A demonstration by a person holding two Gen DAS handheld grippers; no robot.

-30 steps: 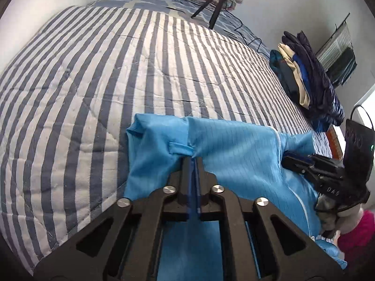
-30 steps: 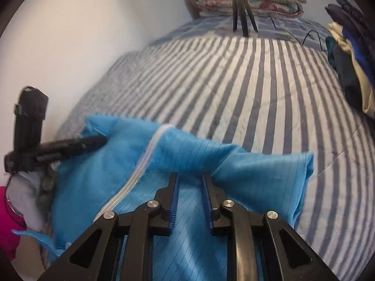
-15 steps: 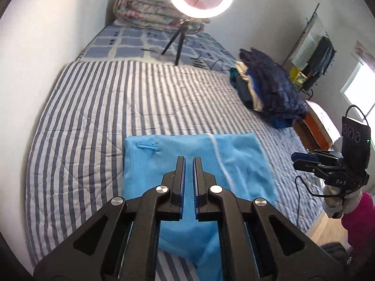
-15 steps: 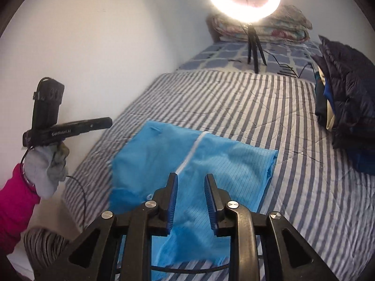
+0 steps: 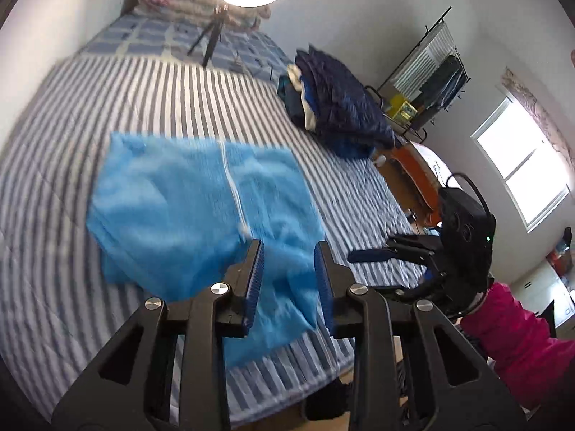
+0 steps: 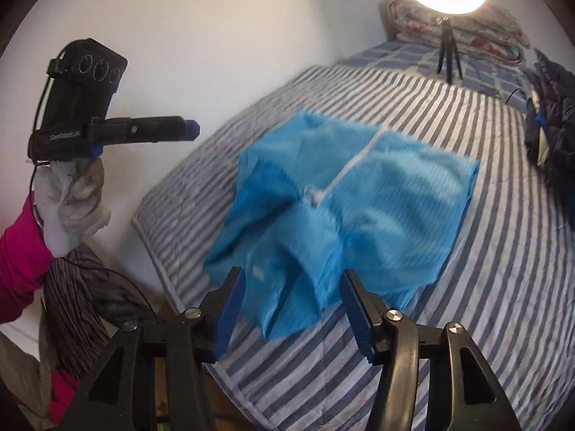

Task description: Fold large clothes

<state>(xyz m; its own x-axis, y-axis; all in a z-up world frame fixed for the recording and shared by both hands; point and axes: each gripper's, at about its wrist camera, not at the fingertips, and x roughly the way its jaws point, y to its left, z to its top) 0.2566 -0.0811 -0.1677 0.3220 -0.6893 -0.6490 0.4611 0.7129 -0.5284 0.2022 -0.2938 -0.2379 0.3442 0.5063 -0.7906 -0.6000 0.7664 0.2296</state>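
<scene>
A bright blue zip-up garment [image 5: 187, 208] lies folded on the striped bed, its lower part hanging toward the near edge; it also shows in the right wrist view [image 6: 359, 208]. My left gripper [image 5: 289, 251] is open and empty, held well above and in front of the garment. My right gripper [image 6: 293, 280] is open wide and empty, also raised off the garment. Each gripper shows in the other's view: the right gripper [image 5: 370, 253] at the right, the left gripper [image 6: 190, 131] at the upper left.
The striped bedspread [image 5: 107, 82] covers the bed. A pile of dark folded clothes [image 5: 334, 107] sits at the bed's right side. A ring light on a tripod [image 6: 445, 18] stands near pillows at the head. A wall runs along the left side.
Both grippers let go of the blue garment, pulled back and up from the bed, and opened wider. The garment now lies folded on the bedspread.
</scene>
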